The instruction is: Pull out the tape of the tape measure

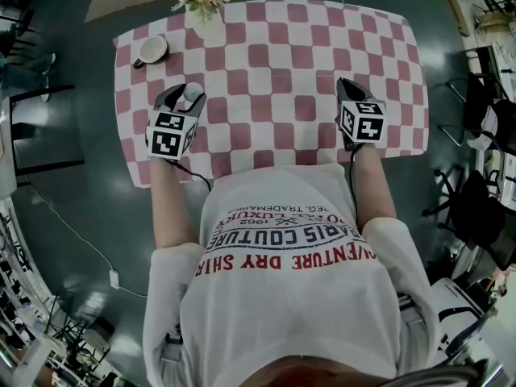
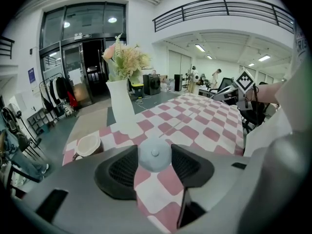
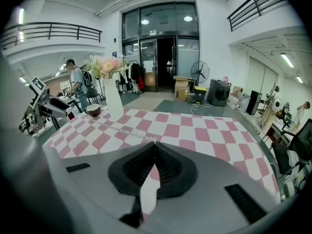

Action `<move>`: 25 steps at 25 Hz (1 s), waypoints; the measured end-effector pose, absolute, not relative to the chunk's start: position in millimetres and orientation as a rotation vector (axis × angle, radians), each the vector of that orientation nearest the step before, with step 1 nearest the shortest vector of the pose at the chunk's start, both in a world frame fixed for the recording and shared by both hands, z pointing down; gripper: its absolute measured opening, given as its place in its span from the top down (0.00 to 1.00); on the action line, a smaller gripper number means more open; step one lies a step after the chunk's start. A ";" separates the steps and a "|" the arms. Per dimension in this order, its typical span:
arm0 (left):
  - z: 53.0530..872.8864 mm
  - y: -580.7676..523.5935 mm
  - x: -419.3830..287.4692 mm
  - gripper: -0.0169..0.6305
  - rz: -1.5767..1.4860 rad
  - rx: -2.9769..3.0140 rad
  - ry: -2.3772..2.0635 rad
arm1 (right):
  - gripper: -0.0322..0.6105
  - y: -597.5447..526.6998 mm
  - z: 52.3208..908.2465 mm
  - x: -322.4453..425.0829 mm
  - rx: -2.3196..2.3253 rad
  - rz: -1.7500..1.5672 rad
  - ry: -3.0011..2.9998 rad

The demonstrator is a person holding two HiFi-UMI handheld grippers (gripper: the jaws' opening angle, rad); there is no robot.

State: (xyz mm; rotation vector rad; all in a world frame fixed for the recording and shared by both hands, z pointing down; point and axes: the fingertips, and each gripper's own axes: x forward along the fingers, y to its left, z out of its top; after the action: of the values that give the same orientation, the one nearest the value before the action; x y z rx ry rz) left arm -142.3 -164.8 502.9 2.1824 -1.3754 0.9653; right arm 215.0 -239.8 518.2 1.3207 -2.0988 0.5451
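Two-storey hall [image 3: 214,38] | checkered table [image 1: 274,47] | left tool [image 1: 187,99] holds tape measure [image 2: 155,154] | right tool [image 3: 155,144] pinches tape [image 3: 130,133]

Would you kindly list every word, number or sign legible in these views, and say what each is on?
"VENTURE DRY SHIR": red, upside down, on the person's shirt.
"ARIS COUTURE": dark, same shirt.
"LUXURY", "EG. TRADEMARK", "1962": small, same shirt.
Marker cubes: square patterns, no letters.
Blue sign beside the doors, left gripper view: too small to read.
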 end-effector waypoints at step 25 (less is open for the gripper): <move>639.2 -148.0 -151.2 0.62 1.063 1.926 -1.194 | 0.90 -206.1 649.0 203.2 1.130 0.682 -1.875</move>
State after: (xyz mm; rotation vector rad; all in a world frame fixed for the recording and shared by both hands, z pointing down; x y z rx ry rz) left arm -151.2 -148.0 639.2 1.9263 -1.1936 1.0630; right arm 203.2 -206.1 649.0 1.1297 -1.8748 0.6820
